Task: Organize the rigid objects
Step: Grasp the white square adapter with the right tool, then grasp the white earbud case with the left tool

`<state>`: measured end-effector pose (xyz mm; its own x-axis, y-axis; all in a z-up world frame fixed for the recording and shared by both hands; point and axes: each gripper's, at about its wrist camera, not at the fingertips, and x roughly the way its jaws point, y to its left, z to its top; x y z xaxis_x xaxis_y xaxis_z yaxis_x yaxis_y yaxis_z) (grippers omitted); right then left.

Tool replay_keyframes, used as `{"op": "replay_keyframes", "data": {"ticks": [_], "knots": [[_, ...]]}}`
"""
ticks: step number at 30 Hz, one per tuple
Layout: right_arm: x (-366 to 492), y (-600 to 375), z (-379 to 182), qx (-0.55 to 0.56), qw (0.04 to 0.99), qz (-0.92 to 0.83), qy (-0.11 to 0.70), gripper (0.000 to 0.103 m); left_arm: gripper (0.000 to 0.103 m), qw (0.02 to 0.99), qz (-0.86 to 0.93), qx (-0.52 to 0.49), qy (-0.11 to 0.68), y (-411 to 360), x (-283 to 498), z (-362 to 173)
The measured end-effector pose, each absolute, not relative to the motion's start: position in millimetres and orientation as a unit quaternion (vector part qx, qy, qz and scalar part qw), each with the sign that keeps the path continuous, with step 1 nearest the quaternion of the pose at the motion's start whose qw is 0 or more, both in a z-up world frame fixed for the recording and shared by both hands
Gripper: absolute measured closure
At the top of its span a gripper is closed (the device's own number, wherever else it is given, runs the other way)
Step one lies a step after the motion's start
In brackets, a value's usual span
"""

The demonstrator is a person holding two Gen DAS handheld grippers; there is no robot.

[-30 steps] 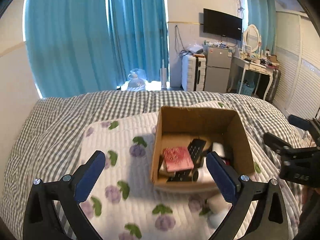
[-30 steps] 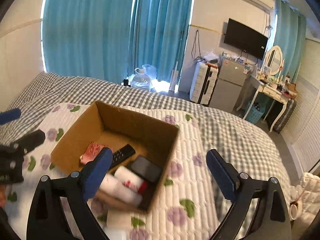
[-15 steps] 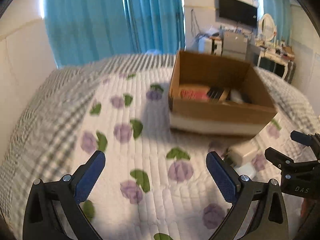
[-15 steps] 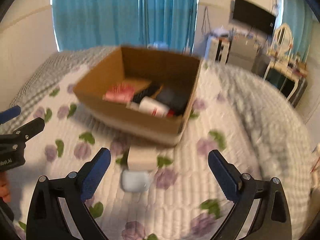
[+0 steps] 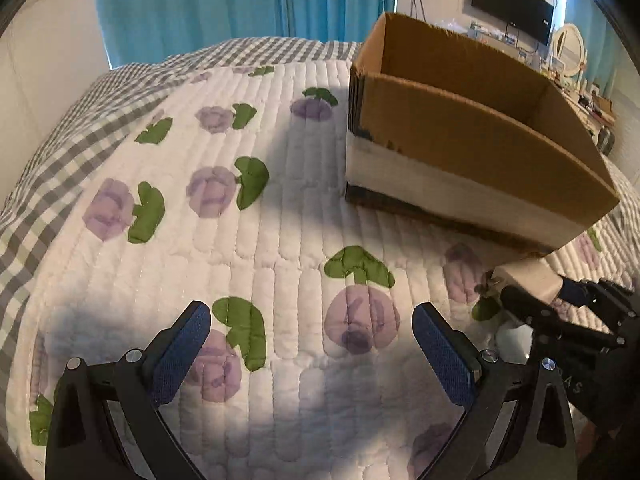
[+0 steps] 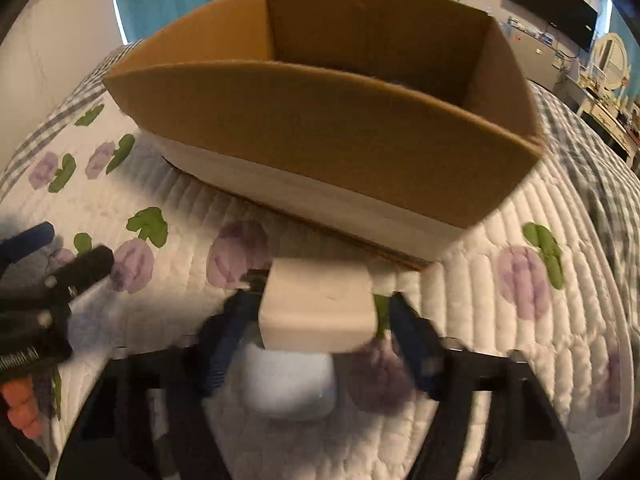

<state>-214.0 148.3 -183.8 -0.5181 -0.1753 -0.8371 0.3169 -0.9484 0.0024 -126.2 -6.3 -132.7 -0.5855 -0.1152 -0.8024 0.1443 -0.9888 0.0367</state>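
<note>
A small white box (image 6: 320, 304) lies on the quilt just in front of the open cardboard box (image 6: 320, 132). My right gripper (image 6: 320, 308) is closing around it, with the blurred blue pads against its two sides. A white rounded case (image 6: 288, 384) lies right behind the small box, under the gripper. In the left wrist view the white box (image 5: 528, 278) shows at the right, between the right gripper's fingers. My left gripper (image 5: 310, 344) hangs open low over the quilt, left of the cardboard box (image 5: 460, 148), with nothing between its pads. The near wall hides the cardboard box's contents.
A white quilt with purple flowers (image 5: 248, 240) covers a grey checked bed. Blue curtains (image 5: 240, 0) hang behind it. A wall TV (image 5: 512, 4) and a dressing table (image 6: 608, 92) stand at the far right. A person's fingers (image 6: 22, 412) hold the left gripper.
Both grippers have sunk toward the quilt, so the cardboard box's contents have dropped out of sight. The right gripper's jaws have gone from wide open to closed around the white box.
</note>
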Motion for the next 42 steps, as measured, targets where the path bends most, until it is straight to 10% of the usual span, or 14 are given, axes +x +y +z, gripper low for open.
{"op": "replay_keyframes", "data": {"ticks": [30, 42], "knots": [[-153, 251, -134, 0.443, 0.058, -0.895, 0.011, 0.053, 0.003, 0.001, -0.884, 0.467, -0.02, 118, -117, -147], [-162, 253, -146, 0.47, 0.046, -0.881, -0.002, 0.054, 0.045, -0.039, -0.88, 0.473, -0.026, 144, -129, -167]]}}
